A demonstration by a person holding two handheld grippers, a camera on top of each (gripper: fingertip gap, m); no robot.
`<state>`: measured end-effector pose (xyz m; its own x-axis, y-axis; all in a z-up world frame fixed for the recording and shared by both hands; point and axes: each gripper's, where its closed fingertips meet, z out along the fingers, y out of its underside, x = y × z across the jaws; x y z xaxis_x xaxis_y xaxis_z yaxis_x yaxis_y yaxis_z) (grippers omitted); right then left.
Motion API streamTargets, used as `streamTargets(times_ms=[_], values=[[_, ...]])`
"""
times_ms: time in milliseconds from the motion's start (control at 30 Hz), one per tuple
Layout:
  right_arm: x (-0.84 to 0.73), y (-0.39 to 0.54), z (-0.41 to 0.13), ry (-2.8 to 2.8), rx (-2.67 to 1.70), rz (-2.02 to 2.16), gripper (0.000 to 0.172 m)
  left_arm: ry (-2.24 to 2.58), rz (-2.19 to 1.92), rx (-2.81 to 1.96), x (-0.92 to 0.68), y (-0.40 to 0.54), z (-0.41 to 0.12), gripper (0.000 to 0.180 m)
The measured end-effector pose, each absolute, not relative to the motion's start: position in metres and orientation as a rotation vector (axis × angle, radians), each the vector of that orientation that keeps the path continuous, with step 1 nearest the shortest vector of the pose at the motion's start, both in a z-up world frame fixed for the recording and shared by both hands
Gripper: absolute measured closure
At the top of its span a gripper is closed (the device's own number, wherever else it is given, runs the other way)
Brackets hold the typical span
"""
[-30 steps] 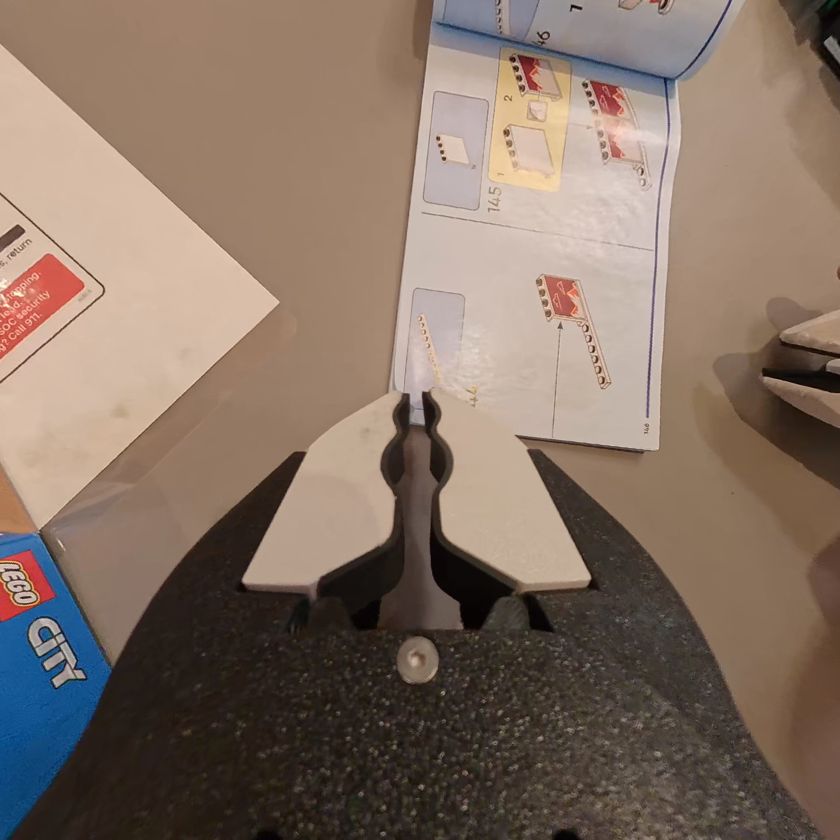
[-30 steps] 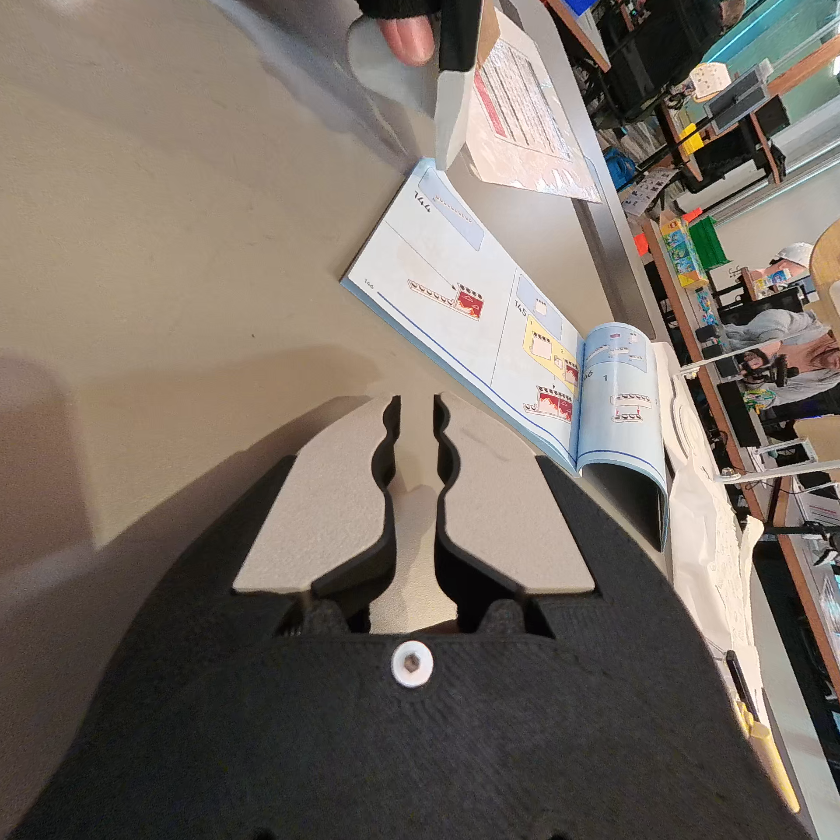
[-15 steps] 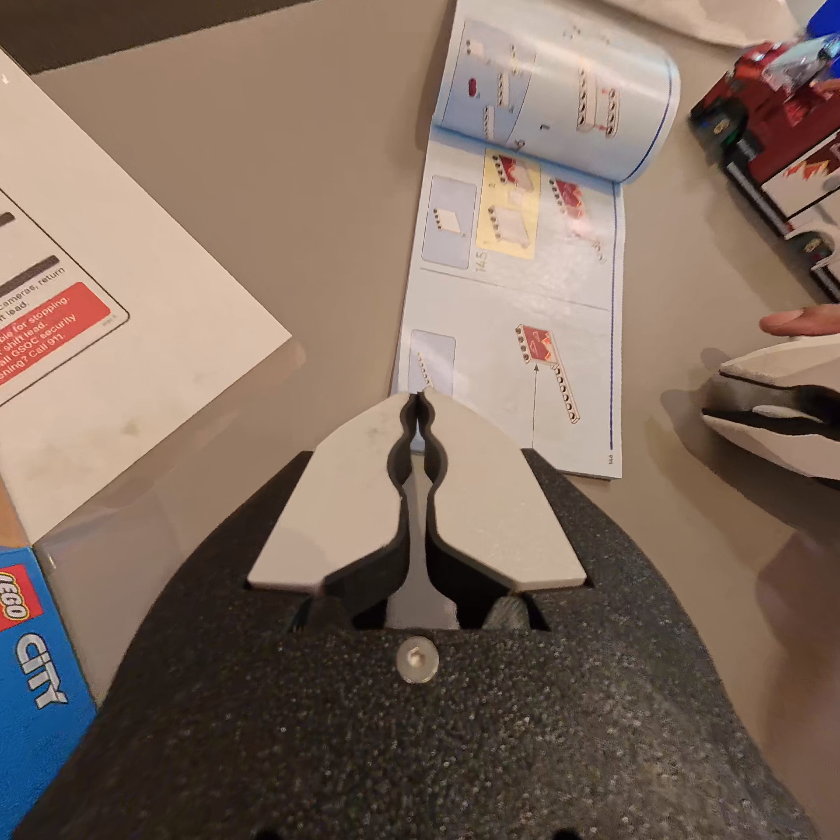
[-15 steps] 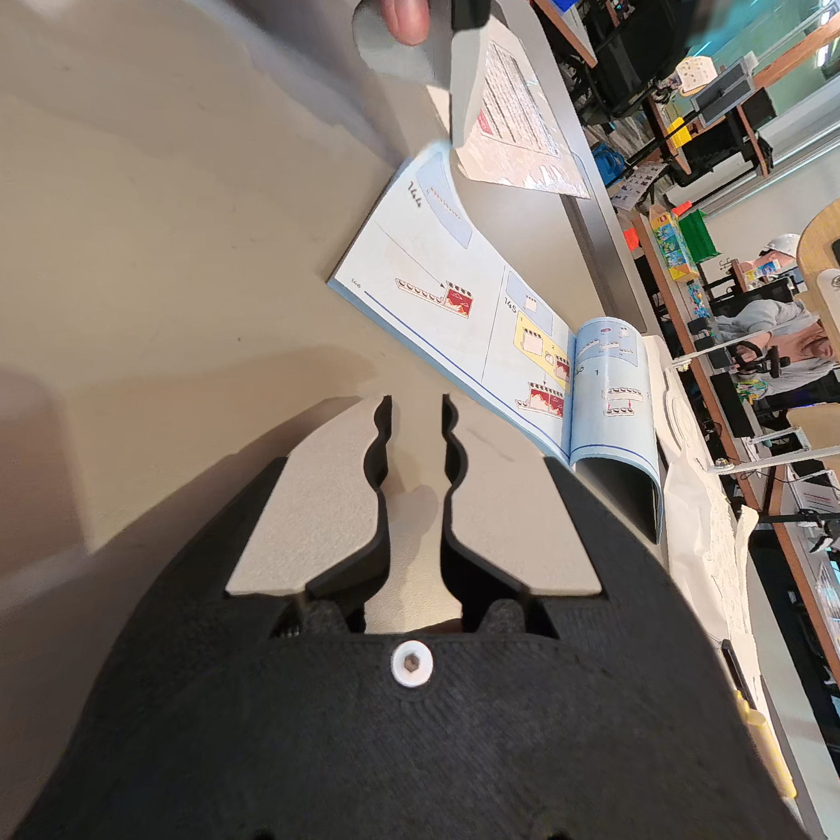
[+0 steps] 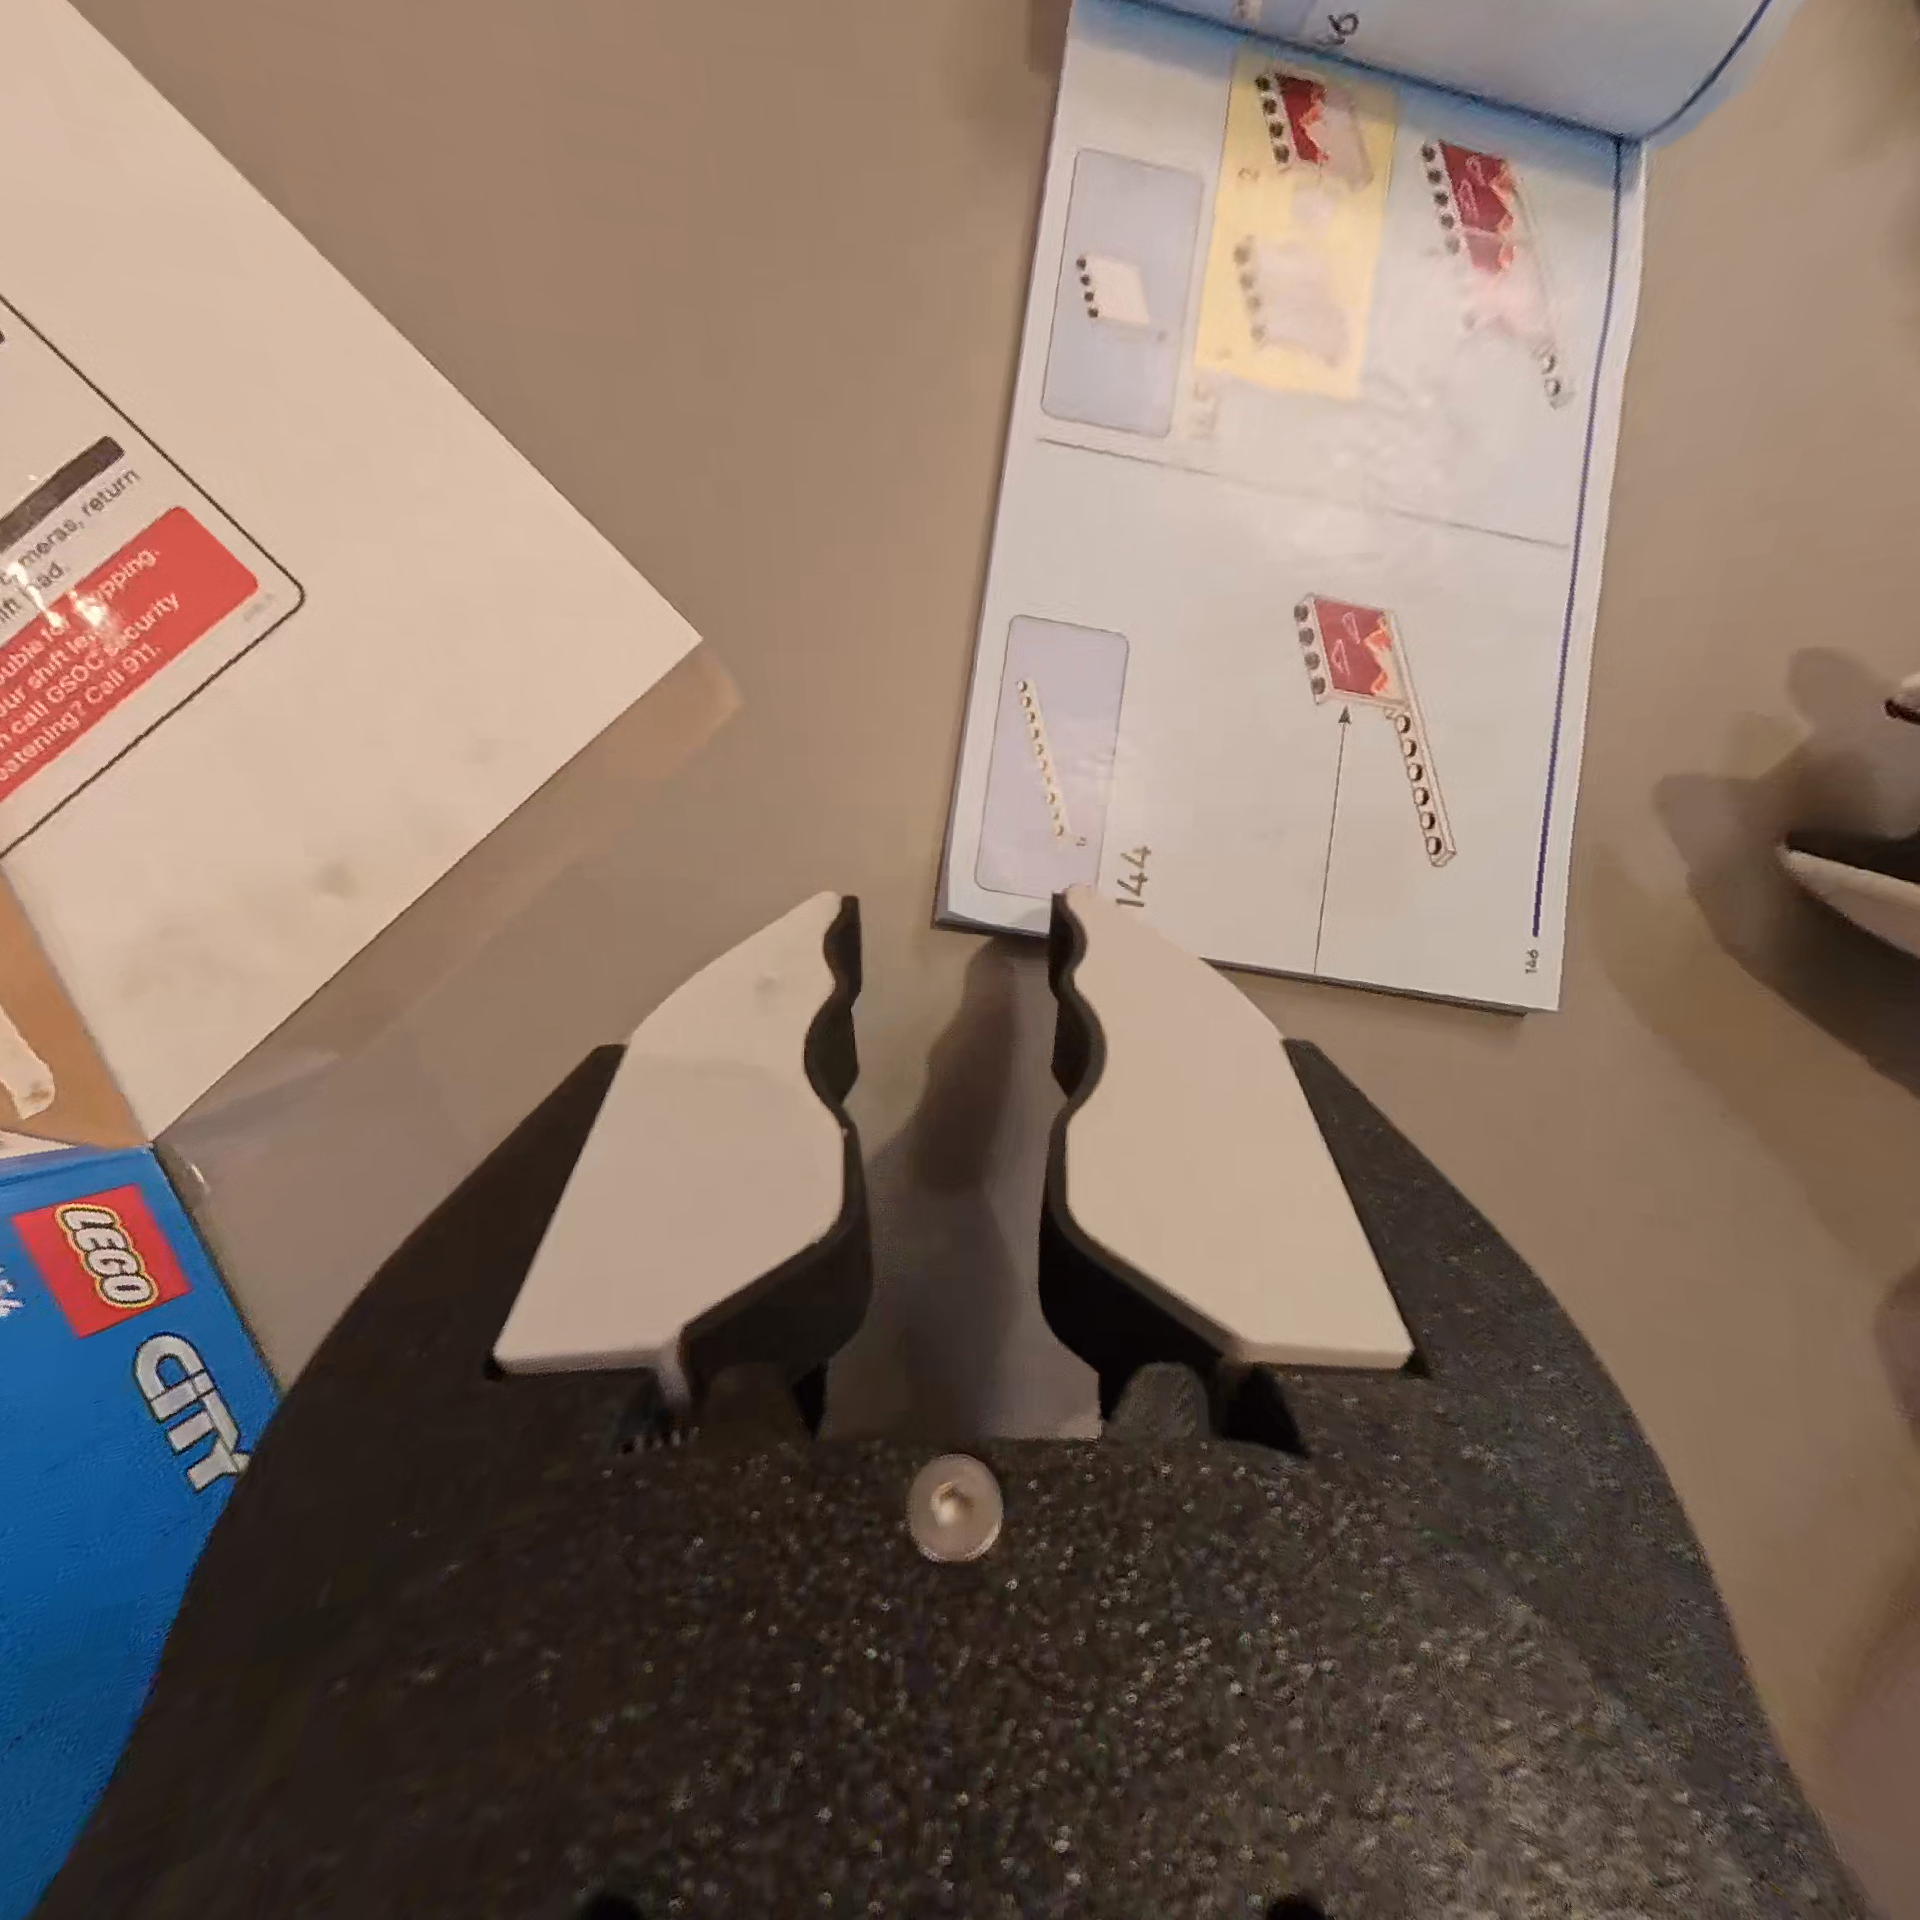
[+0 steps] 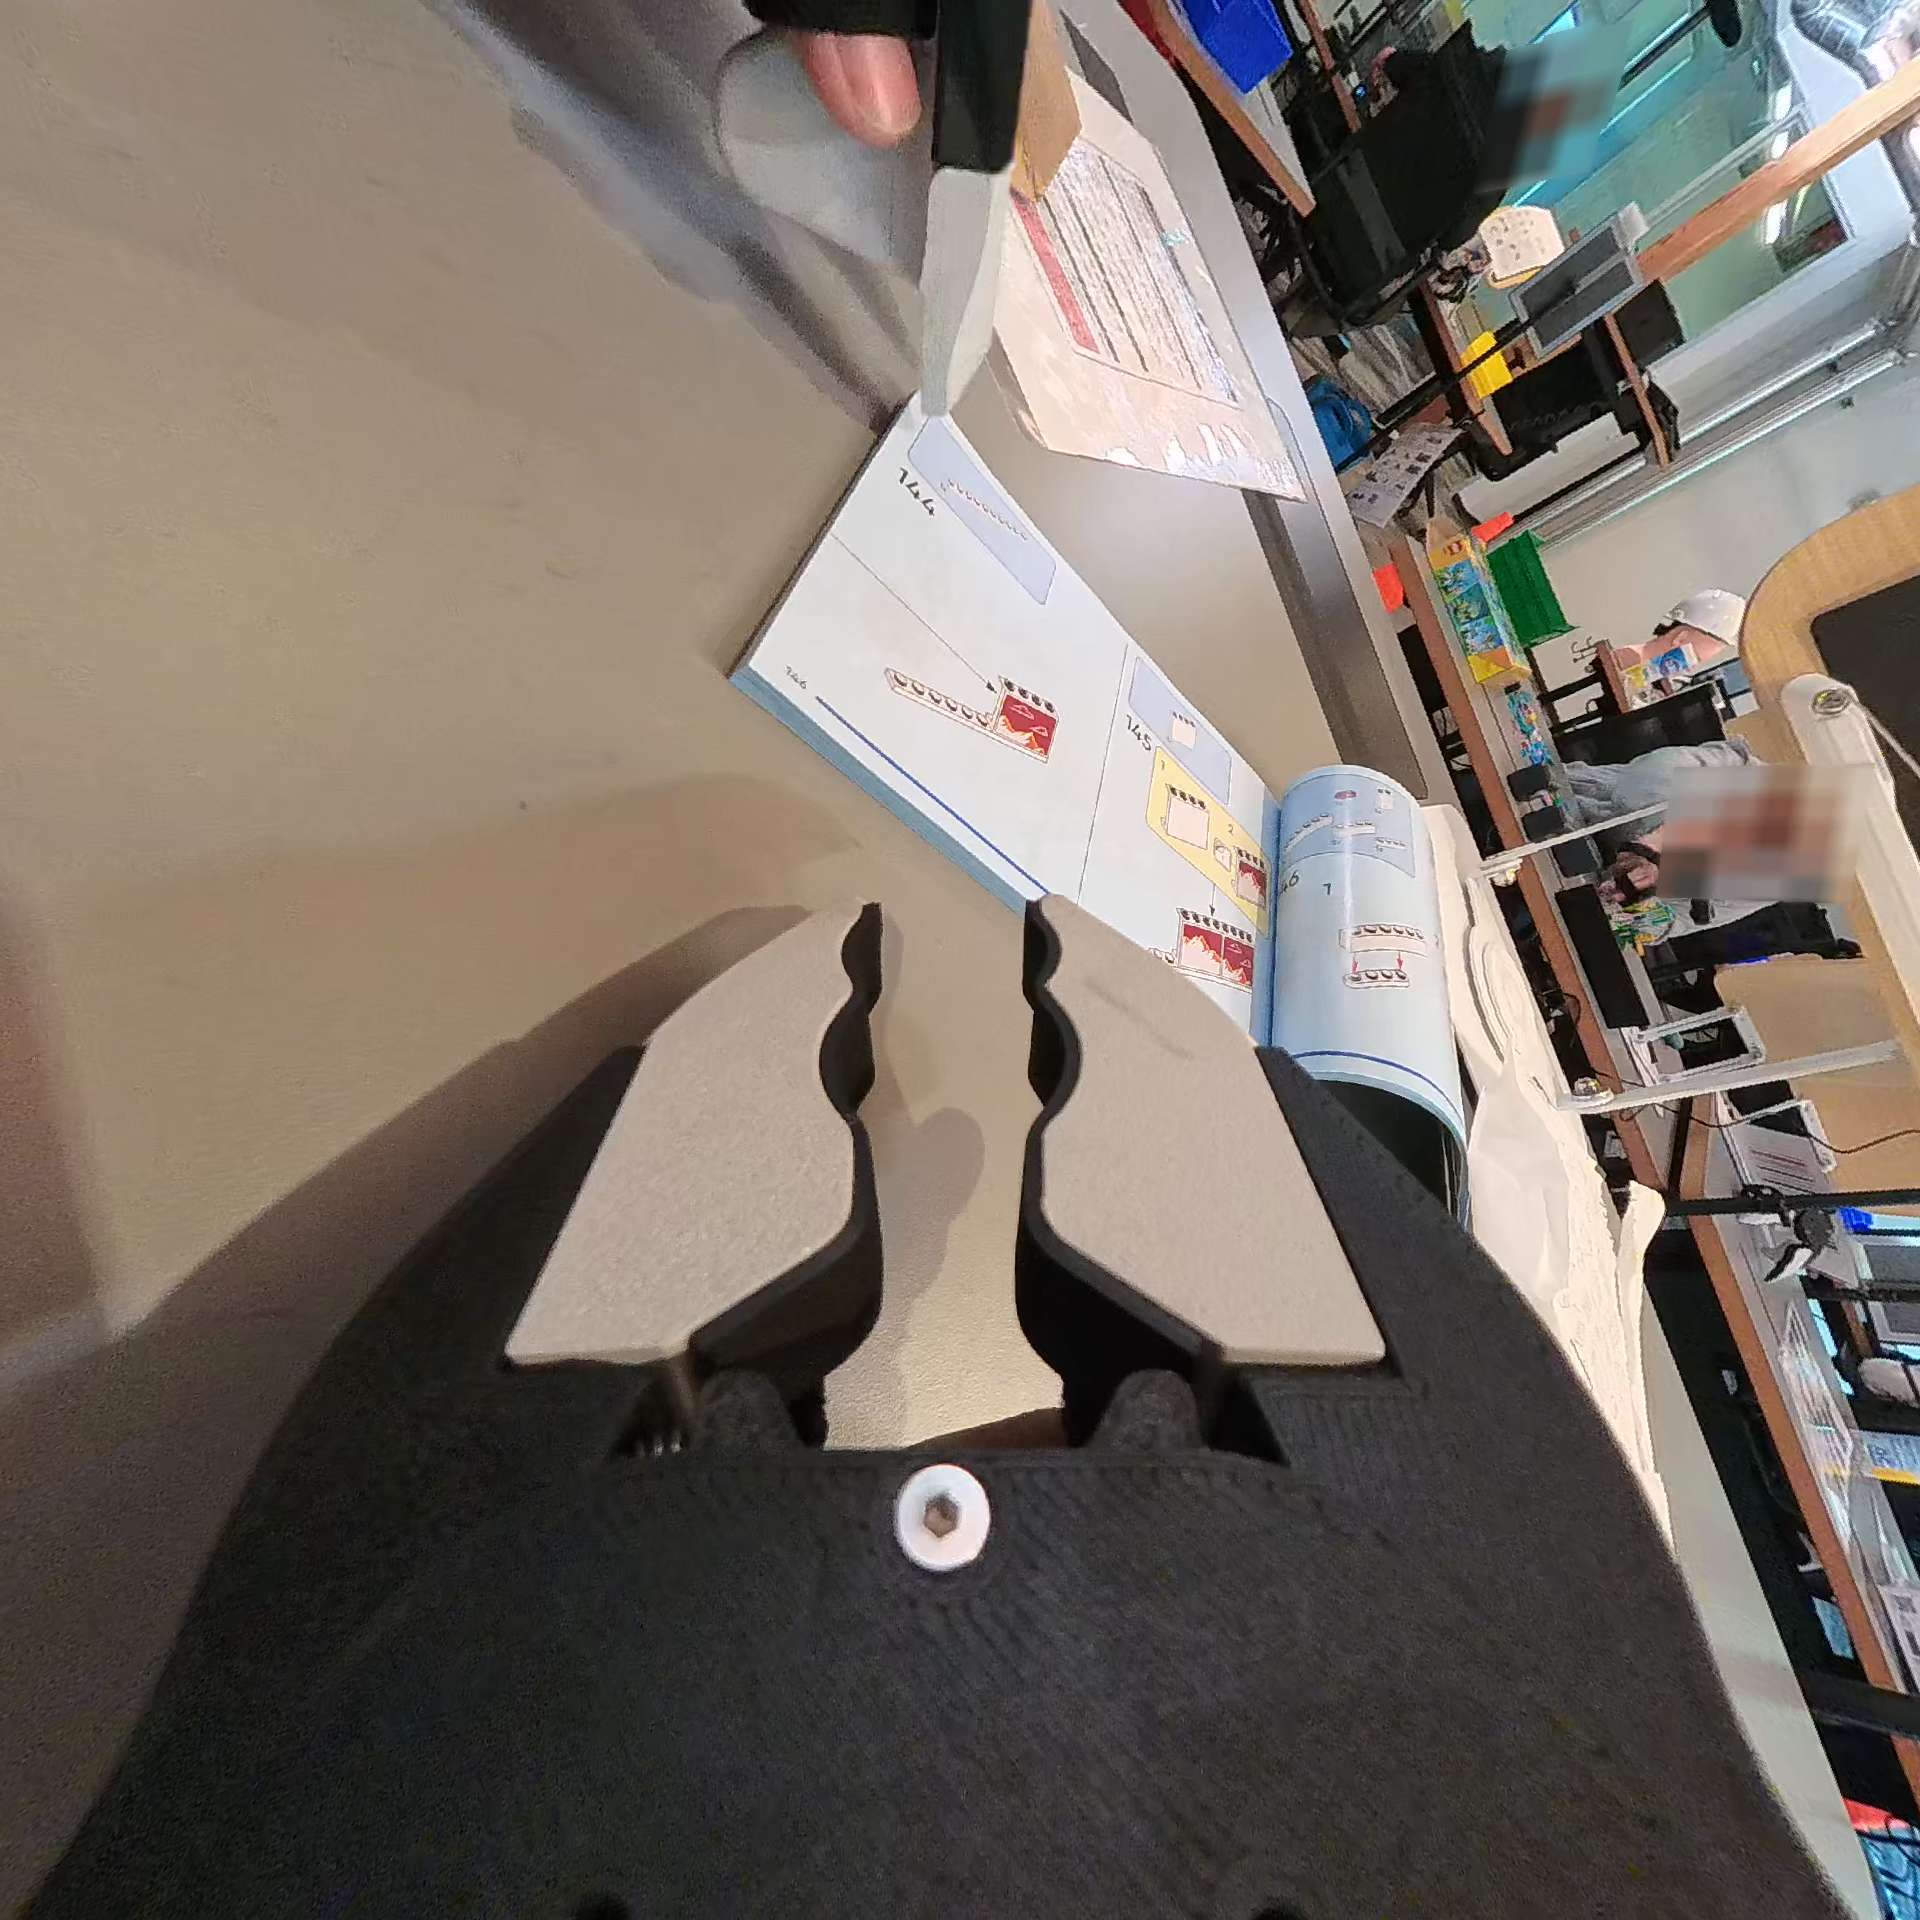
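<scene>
Altogether two grippers, one booklet, one laminated sheet and one blue box show on the tan table.

Left gripper hangs over the table with its two grey fingers spread apart and only bare tabletop and shadow between them; it grips nothing. Its right-hand fingertip overlaps the near left corner of the open instruction booklet, while the other tip stands over the table just beside that corner. Whether the tip touches the paper cannot be told. The booklet lies flat, one page spread open, with a further page curling up at its far end. To the left lies the white laminated sheet with a red patch, well apart from the booklet, and the blue box sits at the lower left edge, beside the gripper's black body.

Right gripper likewise has its fingers parted over bare table, holding nothing. The booklet lies just ahead and to the right of its tips, its long edge running toward the right-hand finger. Farther off in that view the left gripper's finger points down at the booklet's far corner, with a person's fingertip above it.
</scene>
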<state>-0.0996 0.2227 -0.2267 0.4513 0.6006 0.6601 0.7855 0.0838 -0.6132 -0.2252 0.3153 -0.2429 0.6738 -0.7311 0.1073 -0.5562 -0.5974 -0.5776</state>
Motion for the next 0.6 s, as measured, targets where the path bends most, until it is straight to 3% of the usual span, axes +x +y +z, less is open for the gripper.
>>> streamTargets(times_ms=[600], values=[[-0.1011, 0.2213, -0.2271, -1.247, -1.594, -0.221, 0.149, 1.119, -0.434, -2.352, -0.2146, 0.3042, -0.2430, 0.146]])
